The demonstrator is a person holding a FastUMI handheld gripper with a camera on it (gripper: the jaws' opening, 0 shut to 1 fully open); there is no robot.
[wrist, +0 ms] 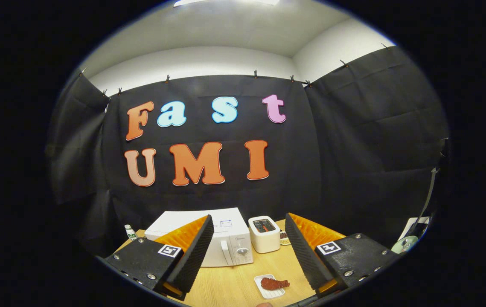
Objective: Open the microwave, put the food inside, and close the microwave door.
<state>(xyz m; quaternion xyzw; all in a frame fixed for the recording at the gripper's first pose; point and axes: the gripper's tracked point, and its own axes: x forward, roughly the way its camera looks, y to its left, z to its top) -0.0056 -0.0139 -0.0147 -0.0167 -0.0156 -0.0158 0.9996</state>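
Note:
A white microwave (225,238) stands on the wooden table (230,285), partly behind my left finger, with its door shut and a handle and dial on its right side. A small white plate (268,287) with a piece of reddish-brown food (274,283) lies on the table nearer to me, between my fingers and closer to the right one. My gripper (249,256) is open and held well above the table, with nothing between its fingers.
A white toaster (264,233) stands just right of the microwave, with a small dark object (284,238) beside it. A small bottle with a green label (130,232) stands at the table's far left corner. Black cloth walls close in the booth.

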